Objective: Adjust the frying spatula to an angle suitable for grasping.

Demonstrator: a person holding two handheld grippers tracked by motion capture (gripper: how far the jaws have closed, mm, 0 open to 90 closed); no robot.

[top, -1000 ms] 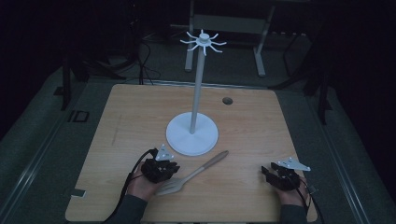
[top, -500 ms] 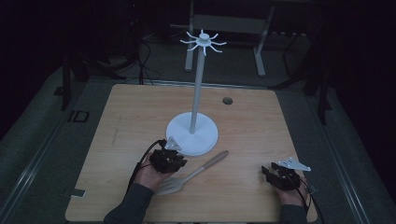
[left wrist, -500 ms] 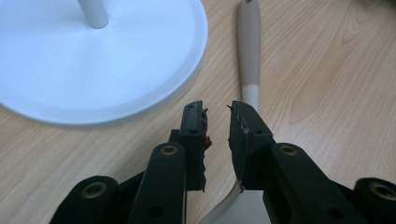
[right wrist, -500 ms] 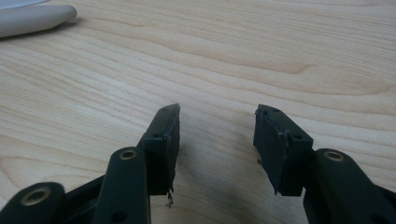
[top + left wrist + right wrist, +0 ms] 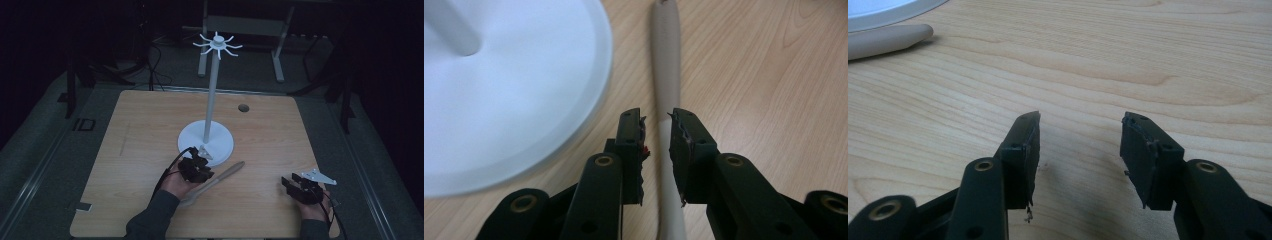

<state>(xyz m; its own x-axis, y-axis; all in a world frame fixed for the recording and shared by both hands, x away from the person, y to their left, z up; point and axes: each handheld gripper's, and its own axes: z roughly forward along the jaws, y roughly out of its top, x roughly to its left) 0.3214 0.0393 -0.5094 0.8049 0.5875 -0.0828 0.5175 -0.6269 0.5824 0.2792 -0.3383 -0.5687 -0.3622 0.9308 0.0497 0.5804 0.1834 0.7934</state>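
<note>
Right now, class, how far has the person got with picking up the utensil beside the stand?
Done: the left gripper straddles the utensil handle beside the white stand base. In hand: jaws look close to the handle; contact is unclear. Left: closing and lifting; it lies on the table. The right gripper is open, apart.

I see a wooden worktop (image 5: 150, 150), a small dark round hole (image 5: 243, 107) at its far side, and a metal frame (image 5: 240, 30) beyond.

We count one white stand (image 5: 206, 140) with its hooked top, one beige spatula (image 5: 216, 179), two tongs, left tongs (image 5: 199, 164) and right tongs (image 5: 296, 182), on one worktop (image 5: 150, 130)
</note>
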